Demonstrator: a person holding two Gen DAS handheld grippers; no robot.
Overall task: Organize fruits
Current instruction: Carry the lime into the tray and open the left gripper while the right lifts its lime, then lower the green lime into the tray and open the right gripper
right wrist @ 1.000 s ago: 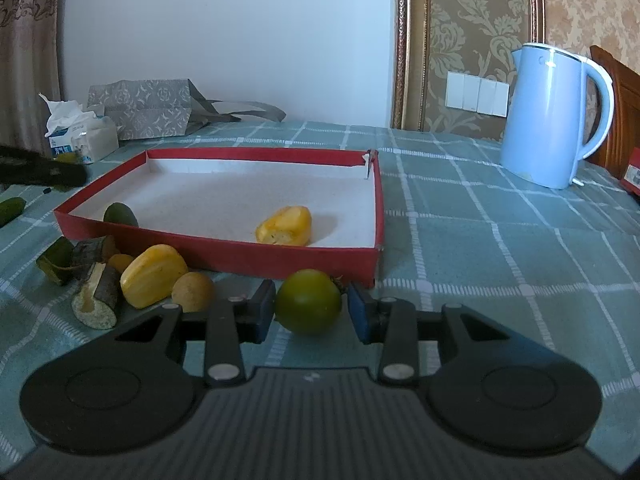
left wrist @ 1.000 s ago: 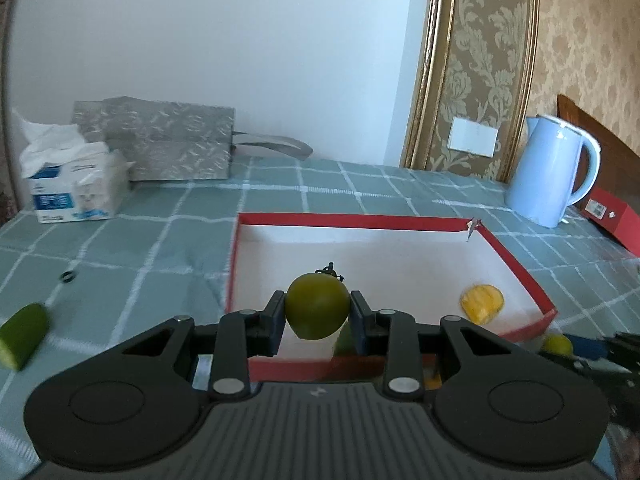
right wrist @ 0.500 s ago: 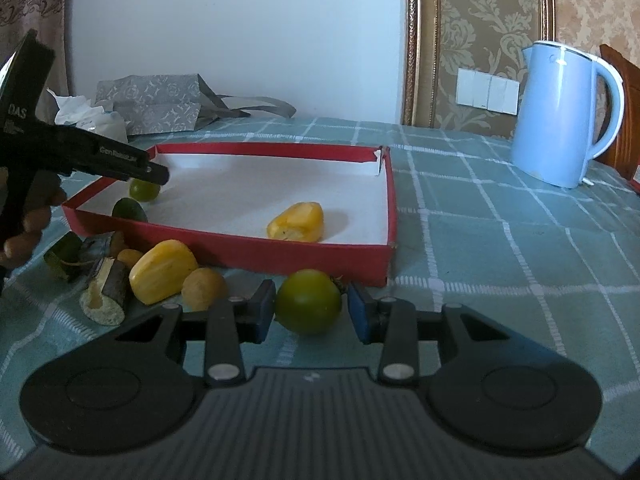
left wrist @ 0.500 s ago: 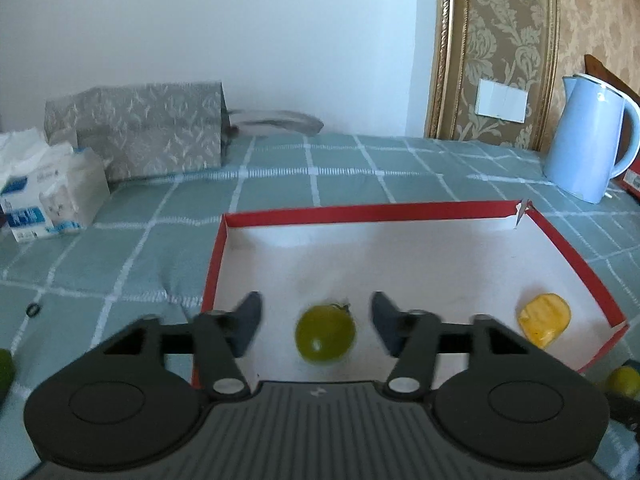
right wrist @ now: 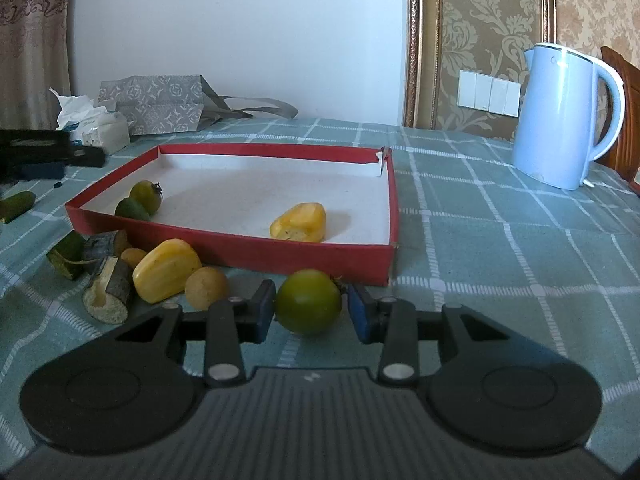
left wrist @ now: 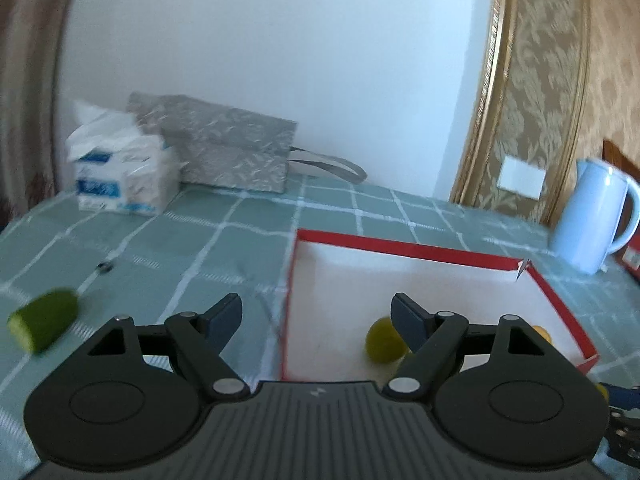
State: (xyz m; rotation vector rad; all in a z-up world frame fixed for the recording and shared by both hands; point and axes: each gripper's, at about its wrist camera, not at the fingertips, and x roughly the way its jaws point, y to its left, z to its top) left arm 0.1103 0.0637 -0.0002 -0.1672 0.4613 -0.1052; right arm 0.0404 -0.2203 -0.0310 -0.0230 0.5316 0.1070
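Since a second ago: left gripper (left wrist: 316, 316) is standing away from the green tomato it was gripping, now lying released in the tray, and is swung left, its jaws spread wide and empty.
Released tomato: green tomato (right wrist: 146, 197) is sitting in the near-left corner of the red tray (right wrist: 256, 250), its stem pointing right toward the tray's middle, just beside a darker green fruit (right wrist: 132, 209).
Right gripper: right gripper (right wrist: 311, 311) is resting low on the checked tablecloth (right wrist: 500, 248), jaws set narrowly around a second green tomato (right wrist: 308, 301); the left pad looks to be touching it, a sliver of gap is showing at the right. The stem is pointing right, toward the right pad.
Yellow pieces: one yellow fruit piece (right wrist: 299, 222) is lying inside the tray, long axis left to right; another yellow piece (right wrist: 166, 270) is lying outside the front wall, tilted up to the right.
Right view only: brown round fruit (right wrist: 206, 287), cut stalk sections (right wrist: 108, 288) and the loose pile before the tray.
Left view only: cucumber piece (left wrist: 44, 318), blurred, lying on the cloth, cut end facing lower left.
Both views: blue kettle (right wrist: 566, 116), tissue pack (left wrist: 120, 176), grey paper bag (left wrist: 224, 152).
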